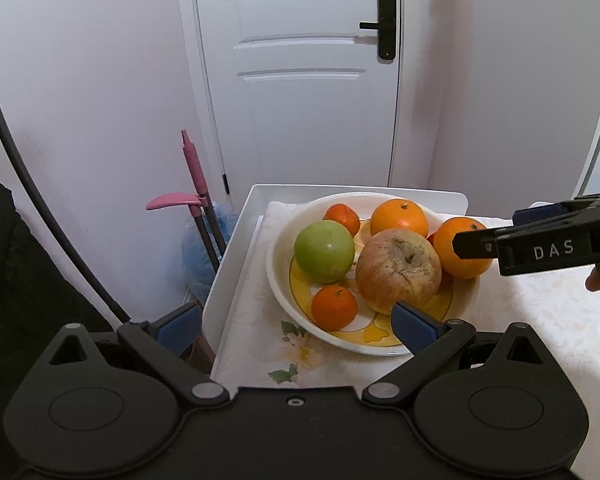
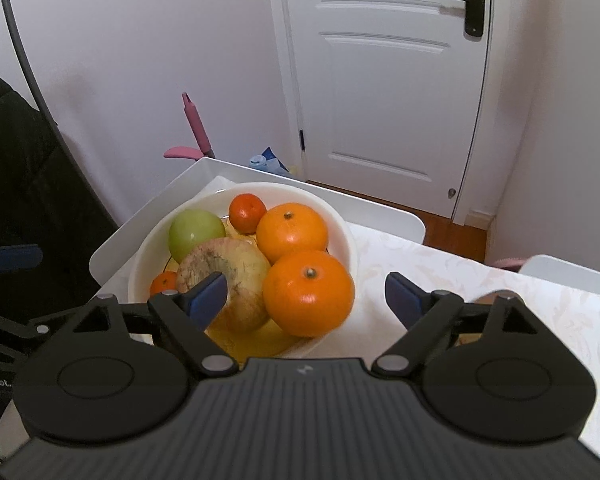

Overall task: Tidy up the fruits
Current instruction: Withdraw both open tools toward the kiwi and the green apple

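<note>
The large apple hides most of a small mandarin. A possibly red fruit shows only as a sliver between apple and orange.

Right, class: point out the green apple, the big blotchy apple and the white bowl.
green apple point(image 1: 324, 251), left wrist view, middle of its skin
blotchy apple point(image 1: 399, 270), left wrist view, just below its stem hollow
white bowl point(image 2: 342, 236), right wrist view, bare right rim
</note>
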Available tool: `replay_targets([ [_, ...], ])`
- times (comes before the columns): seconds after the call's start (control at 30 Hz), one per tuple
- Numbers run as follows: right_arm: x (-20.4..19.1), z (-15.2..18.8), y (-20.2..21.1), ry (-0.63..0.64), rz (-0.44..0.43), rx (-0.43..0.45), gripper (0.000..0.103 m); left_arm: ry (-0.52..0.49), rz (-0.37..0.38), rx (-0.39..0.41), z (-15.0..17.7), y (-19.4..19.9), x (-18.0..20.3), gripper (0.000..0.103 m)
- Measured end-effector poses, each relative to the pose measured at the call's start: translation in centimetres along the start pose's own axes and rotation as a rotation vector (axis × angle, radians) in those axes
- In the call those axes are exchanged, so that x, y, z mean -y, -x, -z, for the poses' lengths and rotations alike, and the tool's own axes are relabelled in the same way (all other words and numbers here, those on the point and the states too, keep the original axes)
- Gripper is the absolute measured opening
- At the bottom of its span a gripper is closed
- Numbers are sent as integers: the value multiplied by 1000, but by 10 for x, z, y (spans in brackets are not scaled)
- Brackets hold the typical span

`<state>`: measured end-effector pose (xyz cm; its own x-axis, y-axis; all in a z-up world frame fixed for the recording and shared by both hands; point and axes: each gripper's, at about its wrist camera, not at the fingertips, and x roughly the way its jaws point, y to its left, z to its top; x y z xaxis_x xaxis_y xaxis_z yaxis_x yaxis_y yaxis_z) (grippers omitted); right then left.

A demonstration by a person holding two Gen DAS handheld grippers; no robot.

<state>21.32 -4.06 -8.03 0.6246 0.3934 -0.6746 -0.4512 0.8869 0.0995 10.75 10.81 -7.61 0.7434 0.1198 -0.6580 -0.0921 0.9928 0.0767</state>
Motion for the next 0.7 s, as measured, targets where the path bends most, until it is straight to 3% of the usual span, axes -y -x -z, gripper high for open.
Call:
replay_targets([
  [0.33, 3, 1, 35, -7, 6, 9, 101, 8, -6, 13, -7, 20, 11, 103],
  [0.7, 23, 17, 107, -7, 21, 52, 101, 14, -35, 61, -11, 72, 49, 103],
])
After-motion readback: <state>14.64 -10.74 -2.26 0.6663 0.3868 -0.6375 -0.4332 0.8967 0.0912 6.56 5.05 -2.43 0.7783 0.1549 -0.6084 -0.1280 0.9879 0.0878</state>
